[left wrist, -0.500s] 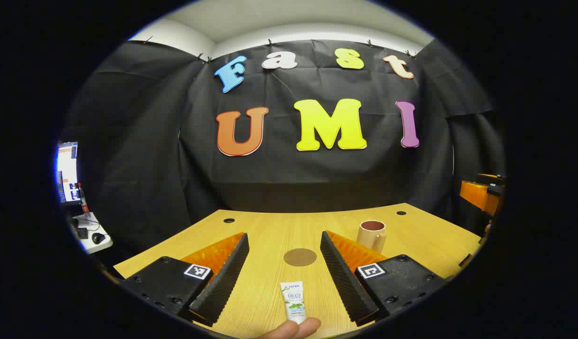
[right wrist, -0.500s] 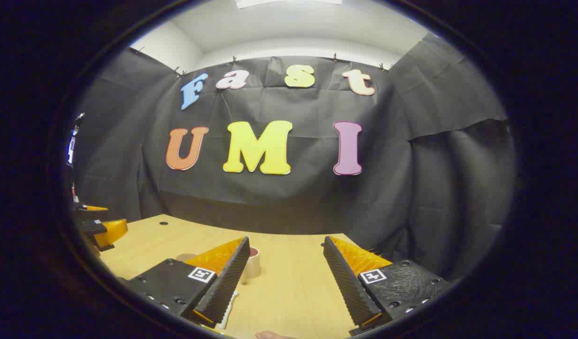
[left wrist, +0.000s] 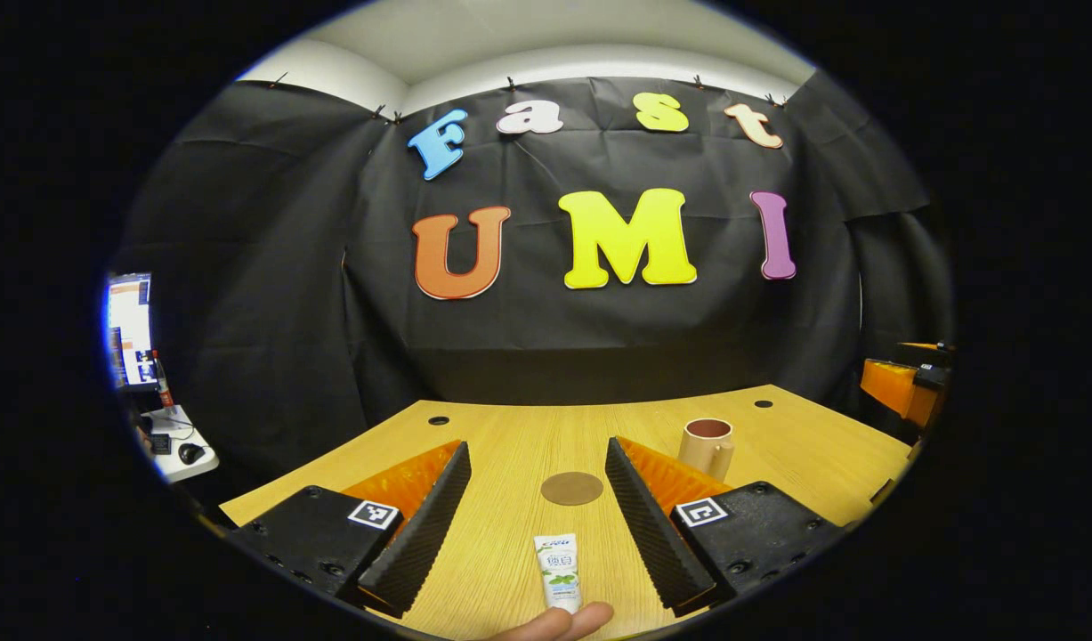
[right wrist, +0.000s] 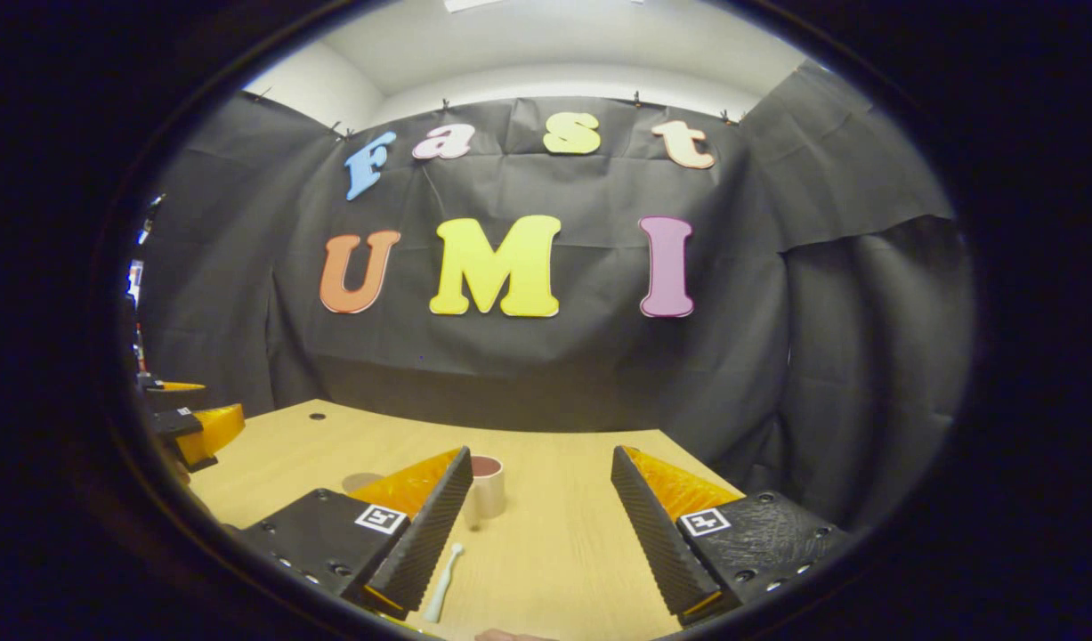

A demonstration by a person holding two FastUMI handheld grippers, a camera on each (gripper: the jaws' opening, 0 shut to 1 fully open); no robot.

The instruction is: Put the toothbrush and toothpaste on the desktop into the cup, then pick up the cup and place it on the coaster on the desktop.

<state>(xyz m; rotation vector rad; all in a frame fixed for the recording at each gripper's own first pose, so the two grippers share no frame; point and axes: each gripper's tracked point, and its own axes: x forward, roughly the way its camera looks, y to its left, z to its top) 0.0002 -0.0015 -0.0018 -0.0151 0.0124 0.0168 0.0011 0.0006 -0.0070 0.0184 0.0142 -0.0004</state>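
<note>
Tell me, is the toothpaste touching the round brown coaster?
Apart. In the left gripper view, bare wooden desktop shows between the toothpaste lying near the bottom and the coaster farther back.

Even overhead light, sharp centre (fisheye-bent edges)

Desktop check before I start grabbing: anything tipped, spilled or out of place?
Nothing stands out. The cup stands upright and looks empty, the coaster lies flat and bare, the toothpaste and toothbrush lie flat on the desktop.
</note>
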